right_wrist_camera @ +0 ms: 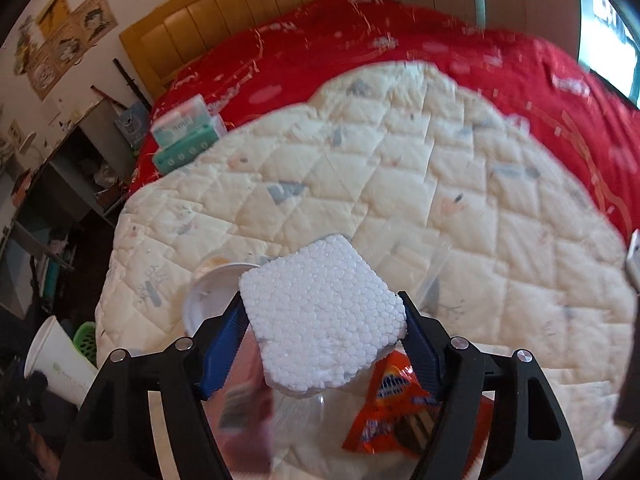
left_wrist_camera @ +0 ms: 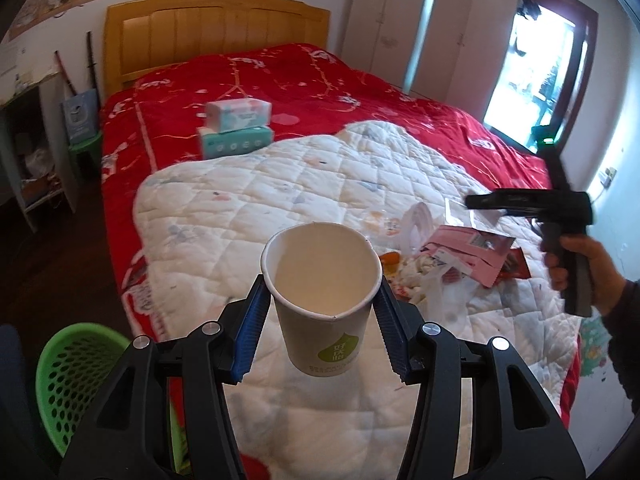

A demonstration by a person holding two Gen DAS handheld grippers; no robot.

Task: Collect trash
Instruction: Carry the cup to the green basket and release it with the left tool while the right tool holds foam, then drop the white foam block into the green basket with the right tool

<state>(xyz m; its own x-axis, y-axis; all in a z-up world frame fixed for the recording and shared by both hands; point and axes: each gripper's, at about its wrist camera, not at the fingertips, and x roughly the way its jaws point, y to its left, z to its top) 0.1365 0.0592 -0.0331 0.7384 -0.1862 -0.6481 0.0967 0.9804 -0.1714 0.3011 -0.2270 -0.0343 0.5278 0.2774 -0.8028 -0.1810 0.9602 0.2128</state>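
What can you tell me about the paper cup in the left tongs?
The cup is white paper with a rolled rim and a green leaf-shaped logo low on its side. It looks empty and stands roughly upright, mouth tilted toward the camera and slightly squeezed out of round. The blue pads of the left tongs press its two sides, holding it in the air above the white quilt. Nothing else touches it.

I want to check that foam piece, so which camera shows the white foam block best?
The right wrist view: the foam block fills the centre, sharp, between the right gripper pads. The left wrist view shows that gripper only from the side, with no foam visible.
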